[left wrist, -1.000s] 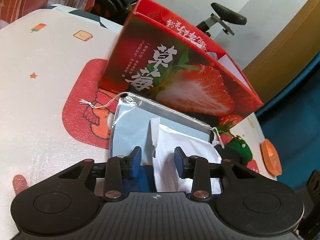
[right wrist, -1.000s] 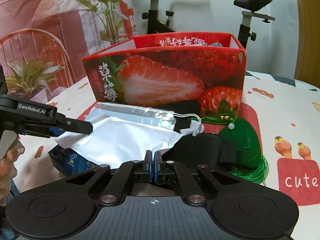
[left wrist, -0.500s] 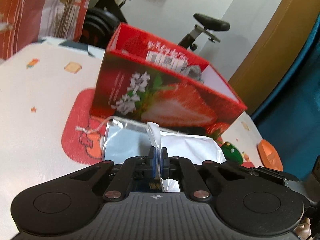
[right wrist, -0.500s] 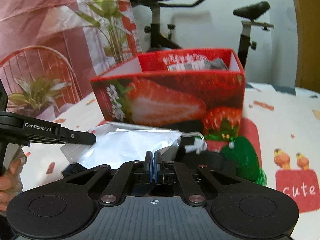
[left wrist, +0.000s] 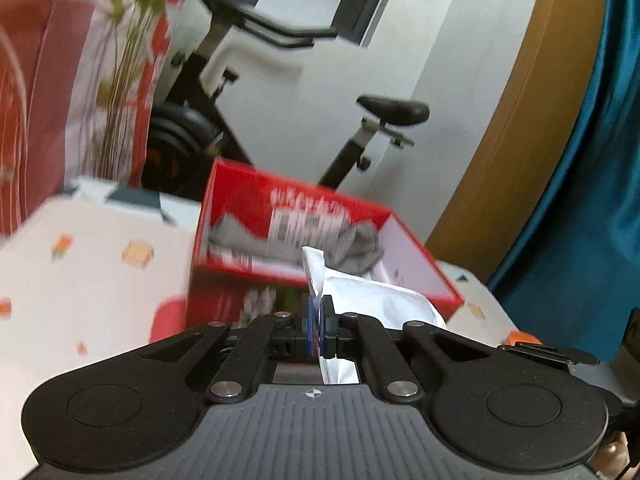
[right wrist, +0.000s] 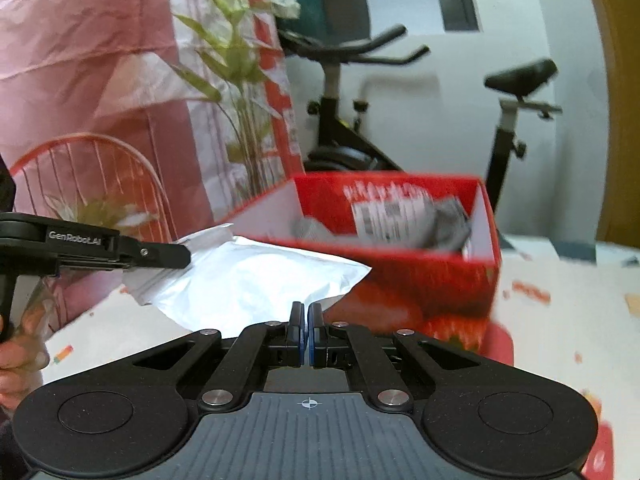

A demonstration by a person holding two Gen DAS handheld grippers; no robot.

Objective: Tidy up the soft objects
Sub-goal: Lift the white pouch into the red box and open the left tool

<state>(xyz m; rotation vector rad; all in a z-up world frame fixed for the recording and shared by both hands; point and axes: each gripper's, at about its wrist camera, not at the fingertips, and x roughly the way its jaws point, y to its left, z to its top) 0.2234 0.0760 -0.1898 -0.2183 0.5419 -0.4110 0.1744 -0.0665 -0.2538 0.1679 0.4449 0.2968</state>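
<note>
A: The white packet [right wrist: 256, 276], where is it?

B: Held in the air in front of the red strawberry box [right wrist: 420, 276], near its front rim. In the left wrist view it runs from between the fingers up and to the right, toward the box's open top.

A: What has hold of it?

B: The left claw [left wrist: 319, 326]. Its two fingers are pressed together on the packet's edge, with the white film squeezed between the blue pads. From the right wrist view the same claw comes in from the left and pinches the packet's upper left corner.

A: And the right claw [right wrist: 307, 334]?

B: Its fingers are closed against each other. The packet hangs just beyond their tips; I cannot tell whether they touch it.

A: What is in the box?

B: Grey fabric [left wrist: 360, 248] and a pack with a white printed label [right wrist: 390, 216], both blurred.

A: And under it all?

B: A worktop [left wrist: 80, 280] with a white patterned cloth. An exercise bike [right wrist: 352, 92] stands behind the box.
</note>
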